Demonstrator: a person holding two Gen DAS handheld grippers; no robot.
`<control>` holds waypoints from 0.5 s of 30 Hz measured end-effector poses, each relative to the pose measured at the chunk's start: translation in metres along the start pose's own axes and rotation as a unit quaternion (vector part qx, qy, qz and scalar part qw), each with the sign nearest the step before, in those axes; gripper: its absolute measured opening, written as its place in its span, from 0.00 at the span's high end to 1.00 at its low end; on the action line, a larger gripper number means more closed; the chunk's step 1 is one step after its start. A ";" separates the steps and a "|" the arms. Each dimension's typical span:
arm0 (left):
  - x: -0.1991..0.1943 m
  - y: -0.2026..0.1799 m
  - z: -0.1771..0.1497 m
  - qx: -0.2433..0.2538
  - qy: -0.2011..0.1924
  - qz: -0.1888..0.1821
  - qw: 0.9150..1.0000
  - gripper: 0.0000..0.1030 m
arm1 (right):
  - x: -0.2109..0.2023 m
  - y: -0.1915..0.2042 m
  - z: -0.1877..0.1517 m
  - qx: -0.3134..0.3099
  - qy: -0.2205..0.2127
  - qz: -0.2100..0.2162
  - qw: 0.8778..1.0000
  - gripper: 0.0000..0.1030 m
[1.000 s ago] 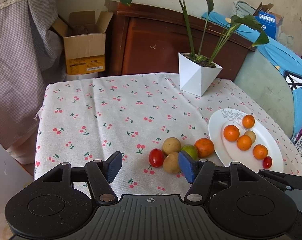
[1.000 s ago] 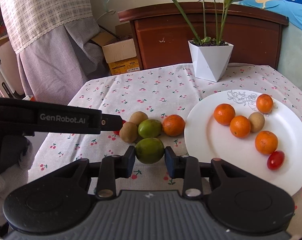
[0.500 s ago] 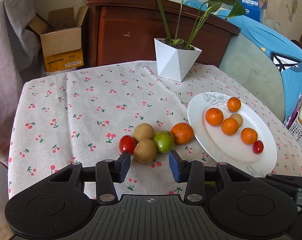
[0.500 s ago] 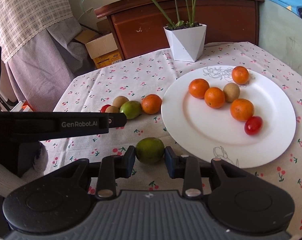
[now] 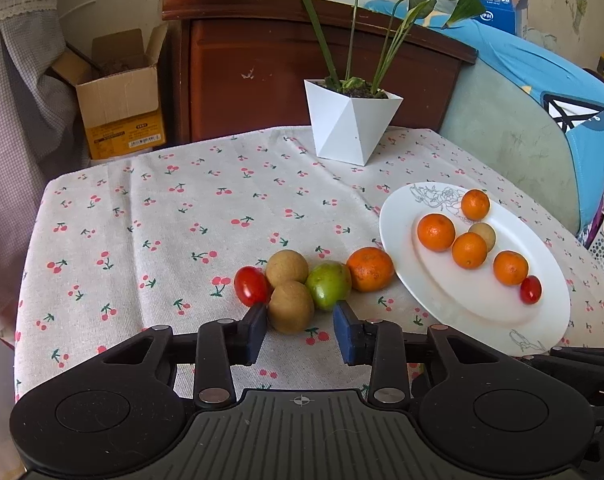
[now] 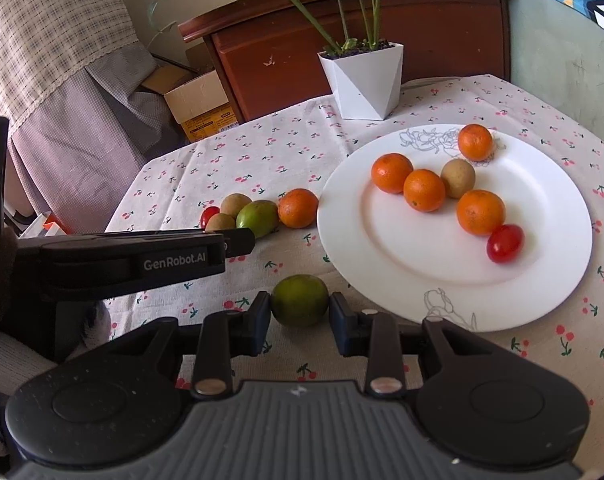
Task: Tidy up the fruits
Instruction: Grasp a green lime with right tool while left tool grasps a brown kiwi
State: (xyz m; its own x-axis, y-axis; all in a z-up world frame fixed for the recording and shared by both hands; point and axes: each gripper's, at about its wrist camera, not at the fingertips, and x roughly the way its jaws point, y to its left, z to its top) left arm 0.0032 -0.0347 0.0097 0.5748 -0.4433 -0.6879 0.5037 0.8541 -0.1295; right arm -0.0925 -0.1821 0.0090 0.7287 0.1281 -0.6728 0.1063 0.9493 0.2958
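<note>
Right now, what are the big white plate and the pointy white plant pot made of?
The plate looks like glazed ceramic: smooth, glossy, with a thin grey flower drawing near its rim. It could be melamine. The plant pot has flat, sharp-edged facets and a matte white surface, so maybe plastic or matte ceramic; the look alone cannot settle it.

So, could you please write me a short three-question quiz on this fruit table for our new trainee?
1. True or false: the right gripper is shut on a round green lime.
2. How many small orange mandarins lie on the white oval plate? A) two B) four C) six
3. Fill in: between the left gripper's blue pads sits a brown ____ fruit.

Key: 1 true; 2 B; 3 round. The left jaws have just been closing around that fruit, with a gap on the right pad's side.
</note>
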 end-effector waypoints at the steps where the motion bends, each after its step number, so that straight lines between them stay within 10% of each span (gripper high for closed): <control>1: 0.000 0.000 0.000 0.001 -0.001 0.000 1.000 0.67 | 0.000 0.000 0.000 0.000 -0.001 0.000 1.000 0.68; 15: -0.005 -0.006 -0.003 0.021 -0.016 -0.004 1.000 0.78 | -0.002 0.001 -0.001 0.005 -0.007 0.005 1.000 0.69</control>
State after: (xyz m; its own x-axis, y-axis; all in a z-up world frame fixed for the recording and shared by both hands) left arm -0.0044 -0.0374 0.0119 0.5907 -0.4594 -0.6633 0.5343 0.8387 -0.1051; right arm -0.0944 -0.1813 0.0098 0.7392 0.1343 -0.6600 0.1045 0.9452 0.3094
